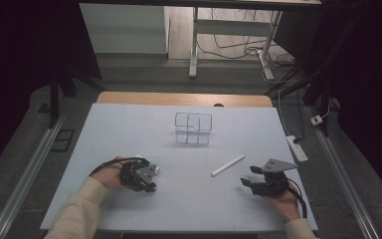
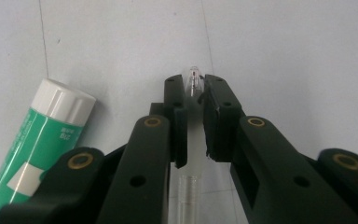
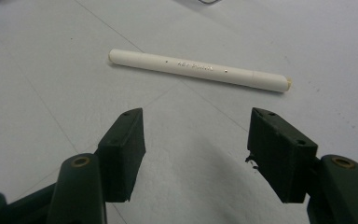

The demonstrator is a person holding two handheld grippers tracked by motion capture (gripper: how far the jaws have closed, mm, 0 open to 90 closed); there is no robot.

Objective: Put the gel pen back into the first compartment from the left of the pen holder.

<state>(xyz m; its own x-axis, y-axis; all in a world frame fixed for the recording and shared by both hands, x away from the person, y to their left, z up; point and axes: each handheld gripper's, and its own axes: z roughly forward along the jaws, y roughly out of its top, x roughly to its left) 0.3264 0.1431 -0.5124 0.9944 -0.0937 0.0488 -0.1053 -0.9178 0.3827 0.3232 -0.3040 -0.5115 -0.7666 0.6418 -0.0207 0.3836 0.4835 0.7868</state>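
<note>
Your left gripper (image 2: 196, 88) is pinching a clear plastic pen (image 2: 194, 83) lengthwise between its pads, the pen's tip poking just past the jaw ends. A green tube with a white cap (image 2: 42, 135) lies just beside that gripper's left jaw. Your right gripper (image 3: 196, 140) stands spread with nothing between its jaws; a white cylindrical marker (image 3: 198, 70) lies crosswise ahead of it, apart from the pads.

A lab-like recording room: dark curtains (image 1: 25, 59) flank a pale sheet-covered counter (image 1: 129, 134), floor rails (image 1: 27, 169), trailing cables (image 1: 238, 50) and a white power strip (image 1: 297, 148).
</note>
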